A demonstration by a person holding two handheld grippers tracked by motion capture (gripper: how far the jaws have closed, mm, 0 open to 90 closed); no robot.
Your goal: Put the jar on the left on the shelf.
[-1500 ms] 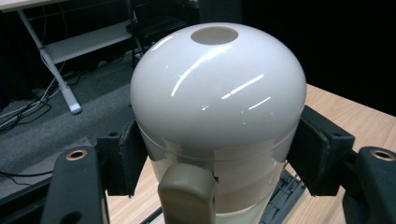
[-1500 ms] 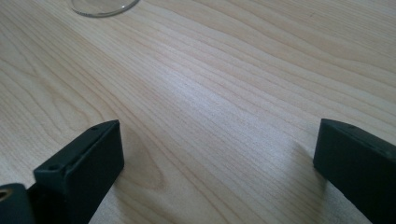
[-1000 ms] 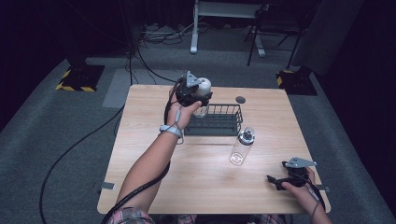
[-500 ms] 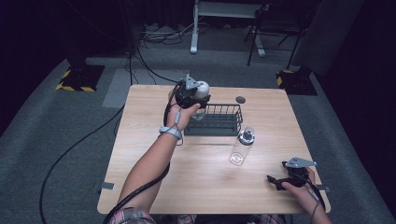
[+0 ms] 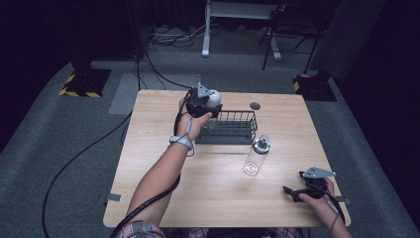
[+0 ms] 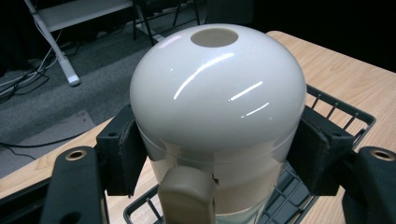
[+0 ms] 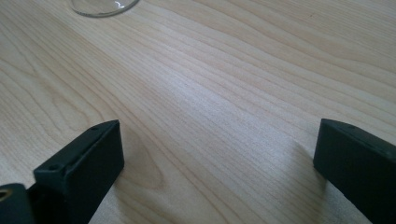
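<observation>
My left gripper (image 5: 207, 101) is shut on a bottle with a glossy white domed cap (image 5: 214, 98), held upright above the left end of a black wire basket (image 5: 233, 130). In the left gripper view the pads (image 6: 123, 154) press on both sides of the bottle just under its cap (image 6: 215, 88), with the basket (image 6: 336, 105) below. A clear bottle (image 5: 257, 154) stands on the table in front of the basket. My right gripper (image 5: 293, 192) lies open on the table near the front right corner, nothing between its fingers (image 7: 84, 158); the clear bottle's base (image 7: 105, 5) shows beyond them.
The wooden table (image 5: 208, 198) has a small dark round hole (image 5: 255, 105) behind the basket. Cables run over the grey floor at the left (image 5: 79, 158). A white stand (image 5: 205, 29) and a chair frame stand behind the table.
The left gripper with the bottle has shifted slightly lower in the picture over the basket's left end. The right gripper has not moved.
</observation>
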